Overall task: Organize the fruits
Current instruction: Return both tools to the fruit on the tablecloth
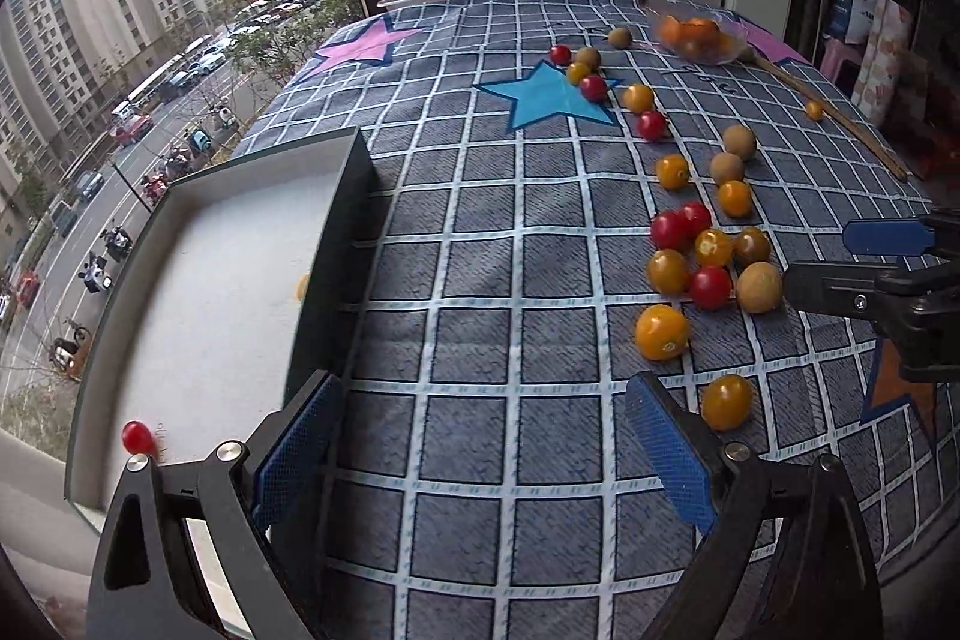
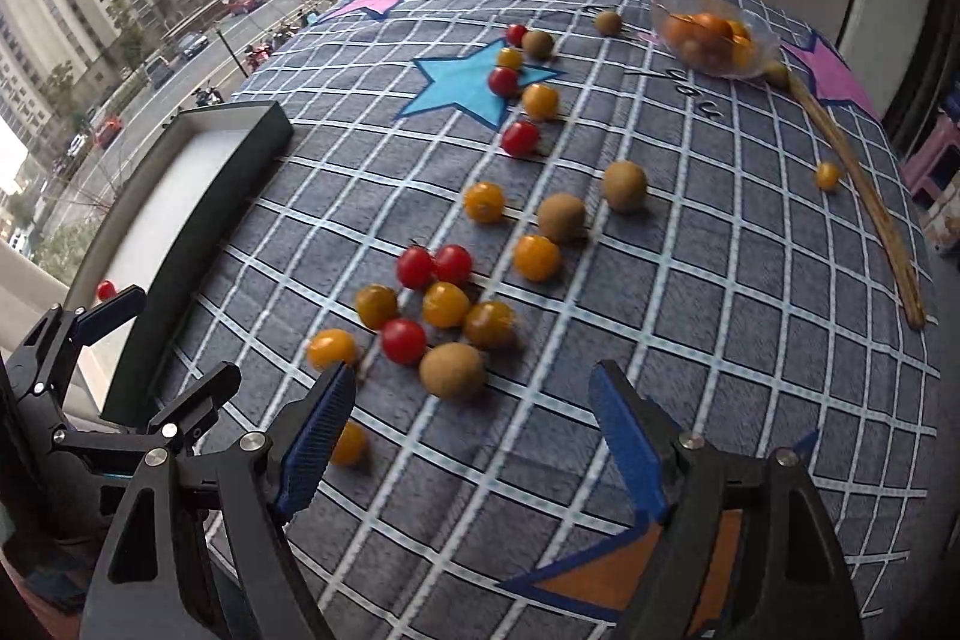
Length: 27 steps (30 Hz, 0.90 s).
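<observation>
Both claws hang wide apart and empty above a table spread with a checked, star-patterned cloth point(image 2: 750, 232): the left claw point(image 1: 486, 454) beside a dark-walled tray point(image 1: 336, 244) holding one red tomato point(image 1: 138, 437), the right claw point(image 2: 471, 436) just short of a cluster of red and yellow tomatoes point(image 2: 444, 304) and brown kiwis point(image 2: 451, 370). Farther back lies a clear bag of oranges point(image 2: 711, 34).
</observation>
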### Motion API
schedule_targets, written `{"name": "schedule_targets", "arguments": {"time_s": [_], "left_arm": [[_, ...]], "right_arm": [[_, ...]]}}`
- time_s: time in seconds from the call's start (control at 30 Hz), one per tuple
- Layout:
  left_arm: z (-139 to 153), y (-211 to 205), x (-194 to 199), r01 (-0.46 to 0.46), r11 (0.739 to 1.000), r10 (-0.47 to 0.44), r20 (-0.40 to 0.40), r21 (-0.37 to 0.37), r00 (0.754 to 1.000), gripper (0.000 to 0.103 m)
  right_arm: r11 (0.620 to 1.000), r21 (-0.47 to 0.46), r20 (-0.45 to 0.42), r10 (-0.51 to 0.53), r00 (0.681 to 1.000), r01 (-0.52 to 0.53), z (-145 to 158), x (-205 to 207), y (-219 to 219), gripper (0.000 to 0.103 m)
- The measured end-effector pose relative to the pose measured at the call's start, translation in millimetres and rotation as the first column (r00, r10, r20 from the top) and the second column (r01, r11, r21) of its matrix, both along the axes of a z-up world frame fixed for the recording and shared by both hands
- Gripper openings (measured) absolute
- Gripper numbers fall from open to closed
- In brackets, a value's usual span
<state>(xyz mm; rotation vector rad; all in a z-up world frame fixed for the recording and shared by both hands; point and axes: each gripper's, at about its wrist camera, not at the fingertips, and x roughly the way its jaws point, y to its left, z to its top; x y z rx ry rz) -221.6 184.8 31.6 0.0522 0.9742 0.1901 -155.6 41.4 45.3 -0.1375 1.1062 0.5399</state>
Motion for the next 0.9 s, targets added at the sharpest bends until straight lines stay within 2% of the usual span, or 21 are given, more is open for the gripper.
{"name": "schedule_targets", "arguments": {"time_s": [0.33, 0.77, 0.87, 0.9], "left_arm": [[-12, -19, 25, 0.032, 0.998, -0.033, -0.027, -0.055, 0.999, 0.096], [-25, -29, 42, 0.032, 0.998, -0.035, -0.056, -0.052, 0.998, 0.095], [-23, -31, 43, 0.039, 0.997, -0.043, -0.049, -0.072, 0.998, 0.082], [-23, -32, 45, 0.038, 0.997, -0.042, -0.051, -0.066, 0.998, 0.082]], "right_arm": [[0.999, -0.001, -0.018, -0.047, 0.999, 0.047, -16, 11, -24, 0.083], [0.991, -0.005, 0.017, -0.133, 0.991, 0.133, -21, 53, -30, 0.083], [0.986, -0.012, 0.015, -0.168, 0.986, 0.168, -27, 67, -33, 0.083], [0.985, -0.014, 0.014, -0.173, 0.985, 0.173, -28, 70, -33, 0.082]]}}
